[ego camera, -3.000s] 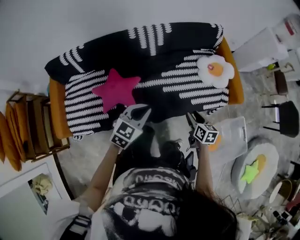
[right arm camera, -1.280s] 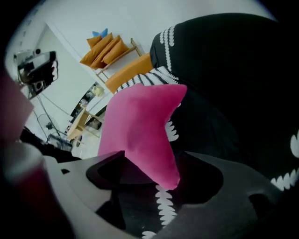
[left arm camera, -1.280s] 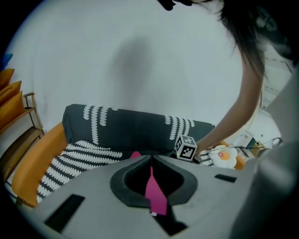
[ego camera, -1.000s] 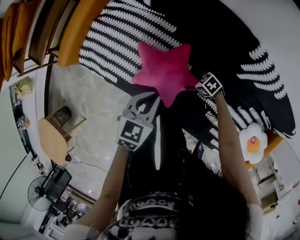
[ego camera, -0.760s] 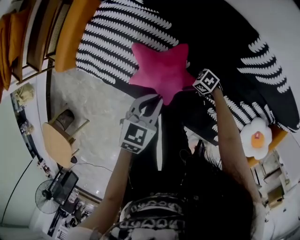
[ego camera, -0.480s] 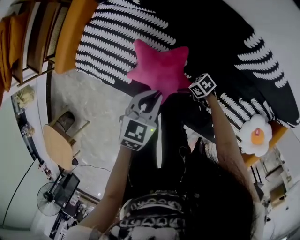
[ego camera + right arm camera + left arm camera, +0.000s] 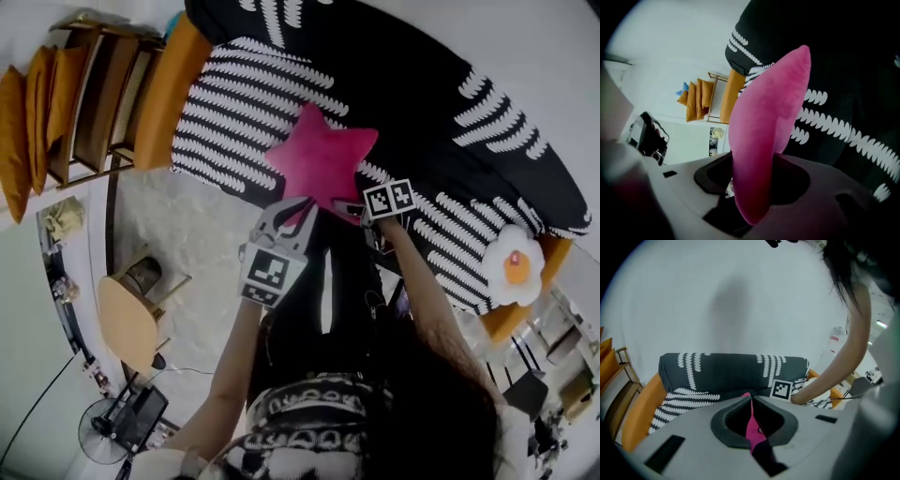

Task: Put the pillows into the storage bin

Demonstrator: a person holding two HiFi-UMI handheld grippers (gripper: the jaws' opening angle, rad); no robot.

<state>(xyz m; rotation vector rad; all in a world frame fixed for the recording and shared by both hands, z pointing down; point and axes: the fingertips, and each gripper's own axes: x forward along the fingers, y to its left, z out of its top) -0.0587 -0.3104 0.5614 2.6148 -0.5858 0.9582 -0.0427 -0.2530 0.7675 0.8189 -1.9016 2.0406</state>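
Pink plush: the star pillow (image 7: 323, 159) shows against the black-and-white sofa cover (image 7: 450, 131), gripped from two sides; my right gripper (image 7: 754, 185) has just been closing, and its jaws now squeeze one thick arm of the star; my left gripper (image 7: 751, 401) is clamped nearly together on a thin fold of the same pink fabric; the fried-egg pillow (image 7: 515, 265) lies further along the sofa, well apart from both grippers.
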